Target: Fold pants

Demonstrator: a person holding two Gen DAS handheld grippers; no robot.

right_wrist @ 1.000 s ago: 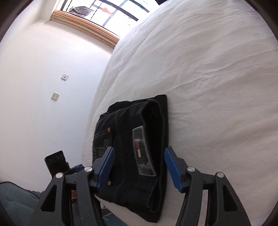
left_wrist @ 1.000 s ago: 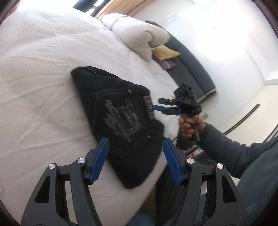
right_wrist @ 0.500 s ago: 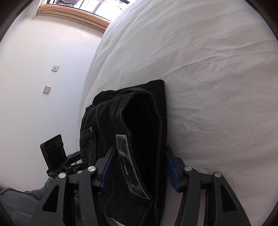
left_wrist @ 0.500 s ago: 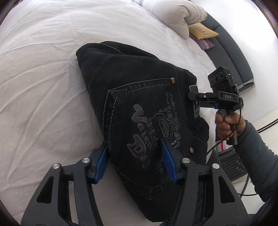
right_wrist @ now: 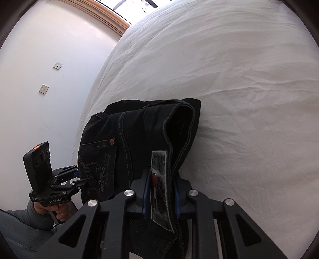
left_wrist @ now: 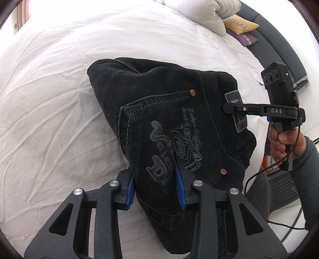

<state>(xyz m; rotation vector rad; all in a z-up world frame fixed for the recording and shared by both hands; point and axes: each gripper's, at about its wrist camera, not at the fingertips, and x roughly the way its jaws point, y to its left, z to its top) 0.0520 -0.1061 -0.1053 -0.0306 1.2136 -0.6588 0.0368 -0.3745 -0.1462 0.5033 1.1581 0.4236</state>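
While the folded black jeans (left_wrist: 169,127) lie near the edge of a bed covered with a wrinkled white sheet (left_wrist: 59,99), they are gripped at two places. The left gripper (left_wrist: 155,187) is seen closing on the bundle at the rear pocket, whose grey printed lettering (left_wrist: 159,159) is caught between the blue pads (left_wrist: 180,191); the denim is pinched up into a ridge there. The right gripper (right_wrist: 160,191) is closing on the waistband, with the grey brand patch (right_wrist: 159,179) held between its jaws and the fabric drawn tight against both pads. From the left wrist view, the right gripper (left_wrist: 231,108) is seen reaching across the waistband patch, held by a hand (left_wrist: 283,141) in a grey sleeve (left_wrist: 311,179). From the right wrist view, the left gripper (right_wrist: 79,177) is seen at the pocket side of the jeans. A copper rivet (left_wrist: 192,92) marks the pocket corner. Beyond the jeans, a rolled white duvet (left_wrist: 203,12), a yellow cushion (left_wrist: 239,25) and a dark padded headboard (left_wrist: 279,39) are visible. Two wall plates (right_wrist: 50,77) are set in the white wall.
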